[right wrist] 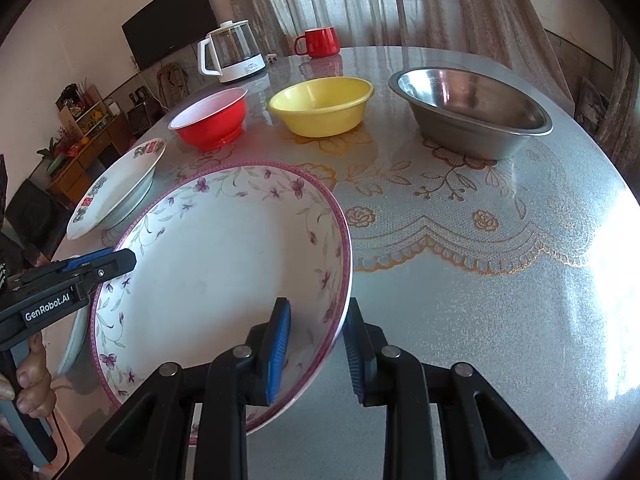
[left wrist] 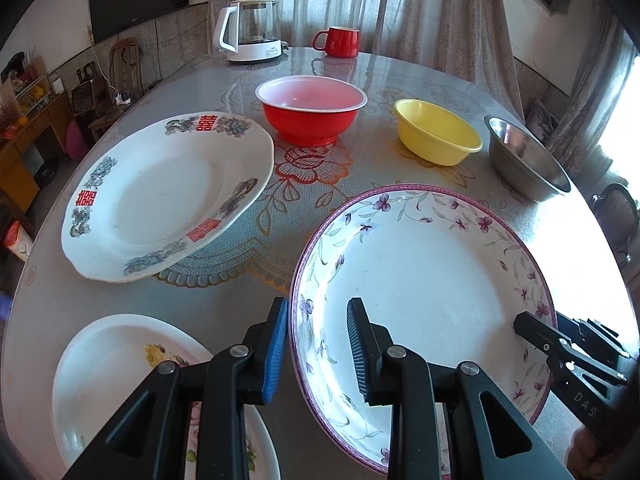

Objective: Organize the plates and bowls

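Observation:
A large plate with a purple rim and flower print (left wrist: 420,272) (right wrist: 208,272) hangs a little above the table, held from both sides. My left gripper (left wrist: 318,344) is shut on its left rim, and its fingertip (right wrist: 120,260) shows in the right wrist view. My right gripper (right wrist: 318,344) is shut on the right rim, with its fingertip (left wrist: 528,326) at the plate's far edge. A white plate with red characters (left wrist: 168,200) (right wrist: 116,196) lies to the left. Another white plate (left wrist: 120,360) lies partly under the held one. A red bowl (left wrist: 312,112) (right wrist: 212,120), a yellow bowl (left wrist: 436,132) (right wrist: 320,108) and a steel bowl (left wrist: 524,160) (right wrist: 472,112) stand in a row behind.
A glass kettle (left wrist: 250,28) and a red mug (left wrist: 340,42) stand at the far edge of the round table (right wrist: 480,280), which has a lace-print cover. A person's hand (right wrist: 34,384) holds the left gripper's handle. Cabinets and chairs stand beyond the table's left edge.

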A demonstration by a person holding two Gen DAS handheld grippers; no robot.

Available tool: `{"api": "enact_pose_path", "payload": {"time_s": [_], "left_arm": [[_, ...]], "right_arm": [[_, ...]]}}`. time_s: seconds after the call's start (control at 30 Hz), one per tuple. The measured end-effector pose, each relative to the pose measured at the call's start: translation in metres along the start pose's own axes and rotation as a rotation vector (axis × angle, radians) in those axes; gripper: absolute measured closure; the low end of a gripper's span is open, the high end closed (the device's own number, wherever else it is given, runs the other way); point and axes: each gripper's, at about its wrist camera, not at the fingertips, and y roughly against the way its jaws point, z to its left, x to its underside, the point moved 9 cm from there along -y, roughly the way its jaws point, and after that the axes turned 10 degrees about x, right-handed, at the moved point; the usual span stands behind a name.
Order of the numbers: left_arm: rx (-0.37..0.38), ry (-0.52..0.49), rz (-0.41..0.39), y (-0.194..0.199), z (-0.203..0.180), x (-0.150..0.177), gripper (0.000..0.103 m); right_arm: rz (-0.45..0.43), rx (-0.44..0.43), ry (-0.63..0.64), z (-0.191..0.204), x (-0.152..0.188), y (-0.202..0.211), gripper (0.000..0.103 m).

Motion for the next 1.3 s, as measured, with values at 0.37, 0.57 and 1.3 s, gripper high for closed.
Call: {"api": "enact_pose_path", "payload": {"time_s": [0.37, 0.57, 1.3], "left_arm": [[-0.024, -0.044, -0.004, 0.005, -0.005, 0.008, 0.073], [-0.015, -0.063, -0.004, 0.007, -0.012, 0.014, 0.073], [0.026, -0.037, -0.011, 0.011, -0.011, 0.016, 0.074]], "right_arm": [[-0.016, 0.036, 0.008, -0.001, 0.001, 0.0, 0.077], [0.016, 0.013, -0.047, -0.007, 0.0, 0.001, 0.077], [-0.001, 0.035, -0.07, -0.011, 0.006, 0.007, 0.082]]}}
